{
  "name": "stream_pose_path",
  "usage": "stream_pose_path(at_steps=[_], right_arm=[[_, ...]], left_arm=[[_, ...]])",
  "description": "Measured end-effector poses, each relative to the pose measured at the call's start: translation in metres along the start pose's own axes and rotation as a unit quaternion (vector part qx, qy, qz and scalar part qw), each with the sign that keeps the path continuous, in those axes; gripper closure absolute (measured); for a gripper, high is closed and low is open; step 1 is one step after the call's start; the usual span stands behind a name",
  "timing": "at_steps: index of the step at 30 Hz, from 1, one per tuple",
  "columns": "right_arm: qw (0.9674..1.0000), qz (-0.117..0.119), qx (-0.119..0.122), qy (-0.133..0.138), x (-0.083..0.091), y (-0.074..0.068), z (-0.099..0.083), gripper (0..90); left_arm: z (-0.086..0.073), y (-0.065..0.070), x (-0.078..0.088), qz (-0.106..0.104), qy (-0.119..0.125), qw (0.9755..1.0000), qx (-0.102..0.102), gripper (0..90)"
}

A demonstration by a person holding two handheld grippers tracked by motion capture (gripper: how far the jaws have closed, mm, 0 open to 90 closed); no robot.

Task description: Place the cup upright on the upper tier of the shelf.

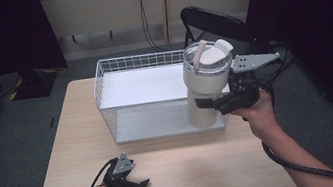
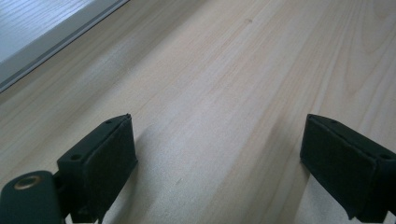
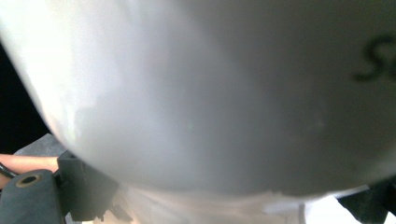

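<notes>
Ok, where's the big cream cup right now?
In the high view the cup is upright at the right front corner of the wire basket, gripped by the right claw; whether it rests in the basket or is lifted isn't clear.

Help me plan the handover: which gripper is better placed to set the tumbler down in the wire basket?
Right. The right gripper already clamps the tumbler at the wire basket; the left gripper rests open on the table.
</notes>
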State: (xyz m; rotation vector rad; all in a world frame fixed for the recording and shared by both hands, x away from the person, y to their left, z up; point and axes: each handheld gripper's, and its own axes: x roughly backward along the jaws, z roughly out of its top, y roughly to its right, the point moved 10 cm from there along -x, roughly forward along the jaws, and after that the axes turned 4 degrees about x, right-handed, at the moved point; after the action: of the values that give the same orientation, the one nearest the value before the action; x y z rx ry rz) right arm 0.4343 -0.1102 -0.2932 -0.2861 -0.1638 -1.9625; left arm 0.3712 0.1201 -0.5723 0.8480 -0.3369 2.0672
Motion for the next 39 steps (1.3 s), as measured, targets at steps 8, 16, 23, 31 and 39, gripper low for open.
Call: stream_pose_path(at_steps=[8, 16, 23, 31, 39], right_arm=[[0.9999, 0.009, -0.002, -0.008, -0.008, -0.001, 0.013, 9.4], [0.9999, 0.009, 0.001, -0.012, -0.017, 0.0, 0.023, 9.4], [1.0, 0.008, -0.004, -0.003, -0.02, 0.003, 0.036, 9.4], [1.0, -0.008, 0.0, -0.001, -0.027, 0.012, 0.046, 9.4], [0.9998, -0.021, -0.005, 0.002, -0.034, 0.022, 0.052, 9.4]], left_arm=[[0.0, 0.0, 0.0, 0.001, 0.0, 1.0, -0.001, 9.7], [0.0, 0.0, 0.0, 0.001, 0.0, 1.0, -0.002, 9.7], [0.0, 0.0, 0.0, 0.001, 0.0, 1.0, -0.001, 9.7], [0.0, 0.0, 0.0, 0.001, 0.0, 1.0, -0.001, 9.7], [0.0, 0.0, 0.001, 0.0, -0.002, 1.0, -0.001, 9.8]])
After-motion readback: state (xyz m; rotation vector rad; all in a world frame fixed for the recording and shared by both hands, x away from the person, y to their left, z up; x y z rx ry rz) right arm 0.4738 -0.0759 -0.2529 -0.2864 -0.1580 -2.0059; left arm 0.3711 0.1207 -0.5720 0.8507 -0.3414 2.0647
